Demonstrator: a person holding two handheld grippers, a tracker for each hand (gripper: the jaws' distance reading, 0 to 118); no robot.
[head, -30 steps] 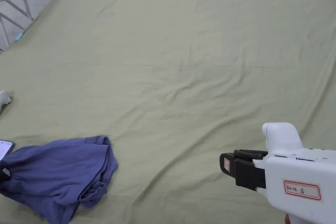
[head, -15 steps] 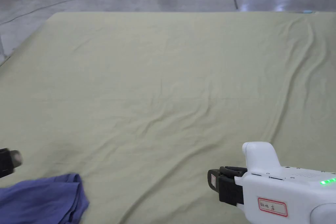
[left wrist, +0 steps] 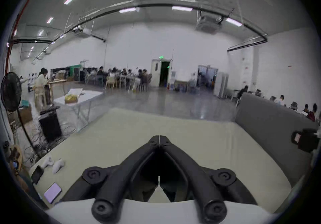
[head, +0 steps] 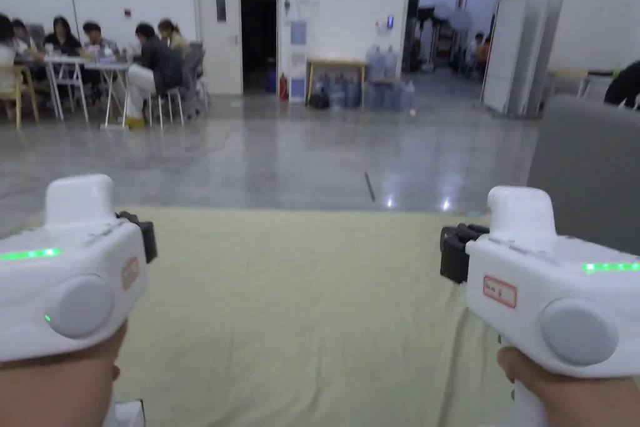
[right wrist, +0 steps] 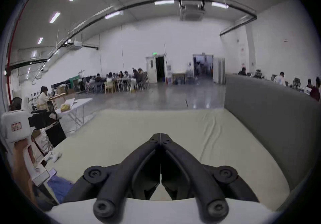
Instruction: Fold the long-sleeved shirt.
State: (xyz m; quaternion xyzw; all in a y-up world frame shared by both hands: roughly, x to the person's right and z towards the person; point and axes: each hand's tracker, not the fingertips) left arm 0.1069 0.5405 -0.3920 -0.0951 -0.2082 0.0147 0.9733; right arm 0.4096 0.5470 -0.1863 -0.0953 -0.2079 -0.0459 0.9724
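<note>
Both my left tool [left wrist: 159, 140] and right tool [right wrist: 161, 134] closed, empty; blue shirt [right wrist: 60, 187] lies low-left of right tool.

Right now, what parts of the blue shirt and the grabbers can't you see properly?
- Shirt: right gripper view catches a blue patch at the lower left; the rest is hidden behind the right gripper and the flat things beside it, so how far it is folded cannot be told.
- Left gripper: head view shows its white body; the jaw tips hide behind it.
- People at the far table: too small and blurred.
</note>
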